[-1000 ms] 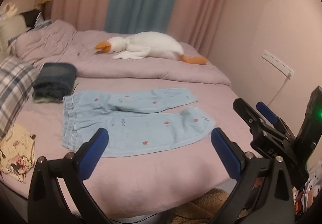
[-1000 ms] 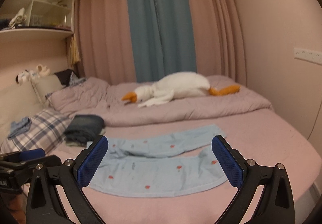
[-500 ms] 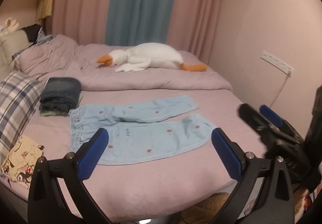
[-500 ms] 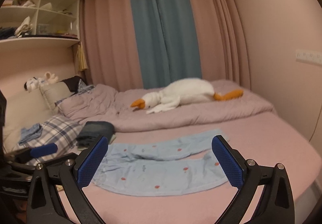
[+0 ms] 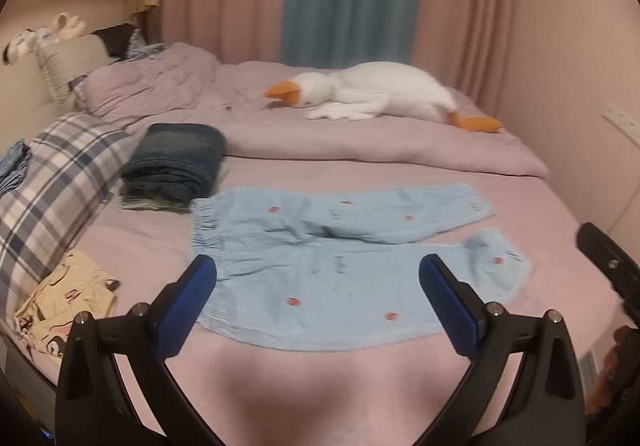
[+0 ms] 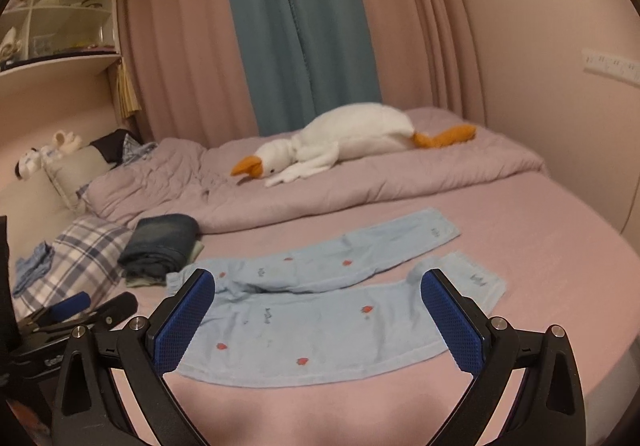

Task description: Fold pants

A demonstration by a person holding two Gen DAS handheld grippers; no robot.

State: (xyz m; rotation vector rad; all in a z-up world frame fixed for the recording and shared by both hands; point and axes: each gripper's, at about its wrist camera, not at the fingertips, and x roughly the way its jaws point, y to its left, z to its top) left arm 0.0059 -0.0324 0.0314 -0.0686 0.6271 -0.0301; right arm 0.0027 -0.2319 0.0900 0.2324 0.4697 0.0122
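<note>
Light blue pants [image 5: 340, 258] with small red prints lie flat and spread on the pink bed [image 5: 320, 374], waistband to the left, both legs pointing right. They also show in the right wrist view [image 6: 332, 306]. My left gripper [image 5: 318, 302] is open and empty, hovering over the near edge of the pants. My right gripper [image 6: 318, 314] is open and empty, also above the near edge. The right gripper's body shows at the right edge of the left wrist view [image 5: 608, 270]. The left gripper shows at the lower left of the right wrist view [image 6: 76, 312].
A folded stack of dark jeans [image 5: 176, 161] sits left of the waistband. A plaid pillow [image 5: 52, 189] and a cream printed garment [image 5: 64, 302] lie at the left. A white plush goose [image 5: 376, 93] rests on the rolled duvet [image 5: 360, 145] behind.
Both views have swung left and come closer to the bed. The pants look larger and sit nearer the fingertips. Both grippers remain open.
</note>
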